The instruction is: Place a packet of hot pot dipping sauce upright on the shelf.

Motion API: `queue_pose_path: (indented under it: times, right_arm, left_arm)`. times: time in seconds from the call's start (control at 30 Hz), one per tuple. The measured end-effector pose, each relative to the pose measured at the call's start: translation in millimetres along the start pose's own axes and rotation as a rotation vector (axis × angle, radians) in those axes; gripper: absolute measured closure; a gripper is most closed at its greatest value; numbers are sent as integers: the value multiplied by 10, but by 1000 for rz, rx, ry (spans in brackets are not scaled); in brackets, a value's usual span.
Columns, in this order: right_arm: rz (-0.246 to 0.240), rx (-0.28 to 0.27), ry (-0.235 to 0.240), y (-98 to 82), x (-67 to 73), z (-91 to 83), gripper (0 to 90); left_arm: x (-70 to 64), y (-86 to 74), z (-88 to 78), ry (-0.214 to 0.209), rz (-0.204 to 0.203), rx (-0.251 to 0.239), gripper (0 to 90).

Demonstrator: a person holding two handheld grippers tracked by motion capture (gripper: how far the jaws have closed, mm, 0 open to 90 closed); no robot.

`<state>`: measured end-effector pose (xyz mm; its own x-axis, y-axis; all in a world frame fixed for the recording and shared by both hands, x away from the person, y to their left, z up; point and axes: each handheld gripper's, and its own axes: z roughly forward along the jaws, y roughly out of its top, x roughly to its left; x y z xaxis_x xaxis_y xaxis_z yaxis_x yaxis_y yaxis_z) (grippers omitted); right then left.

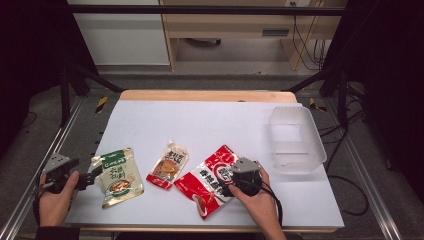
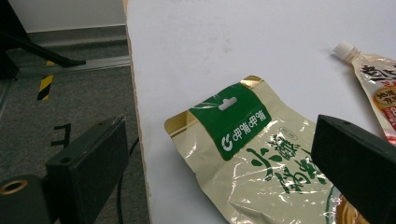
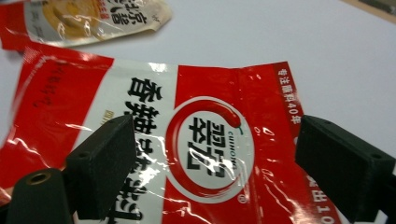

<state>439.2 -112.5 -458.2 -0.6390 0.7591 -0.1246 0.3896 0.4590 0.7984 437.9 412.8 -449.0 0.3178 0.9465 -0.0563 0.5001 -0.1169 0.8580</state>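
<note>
From the high view, a white table top point(image 1: 210, 125) carries three pouches in a row near the person's edge: a green-and-gold pouch point(image 1: 118, 176) at the left, a small spouted pouch point(image 1: 168, 165) in the middle and a red-and-white pouch point(image 1: 210, 181) to its right. A clear plastic tub point(image 1: 296, 139) stands well apart at the far right. The left gripper point(image 1: 91, 178) sits at the table's left edge, just beside the green-and-gold pouch; the right gripper point(image 1: 226, 186) hangs over the near right part of the red-and-white pouch. The left gripper view adds what the high view cannot settle: the jaws stand apart, one out past the table edge above the grey floor point(image 2: 60, 112), the other above the green-and-gold pouch point(image 2: 247, 154), nothing gripped; the spouted pouch's white cap point(image 2: 344, 48) shows at upper right. The right gripper view shows jaws wide apart, straddling the red-and-white pouch point(image 3: 205, 149) and its round chilli logo, pads not pressing on it.
</note>
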Motion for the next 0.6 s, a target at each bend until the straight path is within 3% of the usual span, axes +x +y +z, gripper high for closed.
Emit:
queue_pose_path:
  times: [0.07, 0.2, 0.5, 0.6]
  right_arm:
    - [-30, -6, -22, -17, -10, 10, 137]
    - [-35, -13, -36, -27, -23, 8, 152]
    - [-59, 11, -26, -28, 21, 20, 147]
    - [-53, 26, -24, -32, 20, 38, 146]
  left_arm:
    - [21, -2, 9, 4, -1, 16, 43]
    - [63, -24, 40, 12, -11, 40, 48]
    - [174, -81, 65, 14, -22, 59, 60]
    - [174, -90, 107, -14, -20, 73, 97]
